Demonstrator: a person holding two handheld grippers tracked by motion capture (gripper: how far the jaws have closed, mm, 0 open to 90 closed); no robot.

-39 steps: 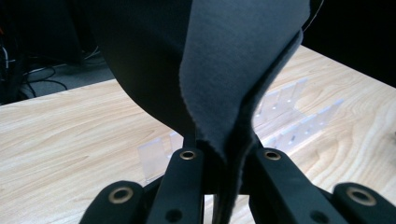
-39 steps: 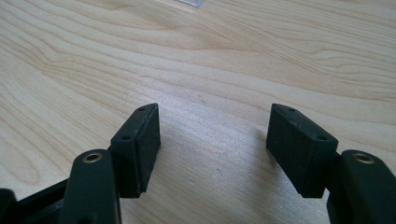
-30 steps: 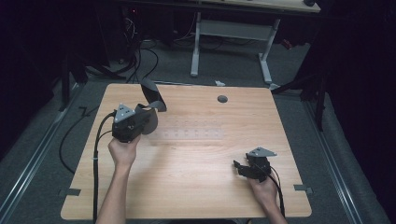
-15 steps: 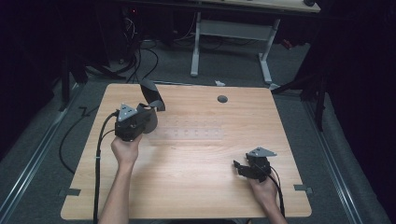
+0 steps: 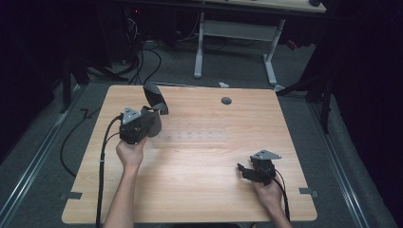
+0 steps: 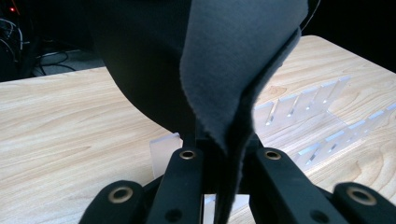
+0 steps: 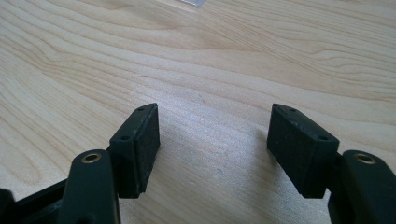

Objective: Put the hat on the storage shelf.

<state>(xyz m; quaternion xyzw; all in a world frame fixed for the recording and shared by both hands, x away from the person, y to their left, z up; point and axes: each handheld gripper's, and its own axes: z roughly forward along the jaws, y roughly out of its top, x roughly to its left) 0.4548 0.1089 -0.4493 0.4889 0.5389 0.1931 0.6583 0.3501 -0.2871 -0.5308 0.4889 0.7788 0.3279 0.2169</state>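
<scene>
A dark grey cloth (image 5: 154, 97) stands up from my left gripper (image 5: 153, 115) over the table's left back part. In the left gripper view the jaws are shut on the cloth (image 6: 233, 79), which folds and rises over most of the frame. A clear plastic rack (image 5: 195, 135) with slots lies flat just right of that gripper, and the rack (image 6: 317, 121) shows behind the cloth. My right gripper (image 5: 243, 171) rests low near the front right, its jaws open. In its own view the right gripper (image 7: 212, 149) has only bare wood between the pads.
A wooden table (image 5: 199, 190) carries a round grey cable grommet (image 5: 226, 100) near its back edge. Cables trail off the left side to the floor. Beyond the table stand a white desk frame (image 5: 237, 42) and dark floor.
The left gripper with the cloth has shifted slightly toward the back and right. The right gripper has stayed where it was.
</scene>
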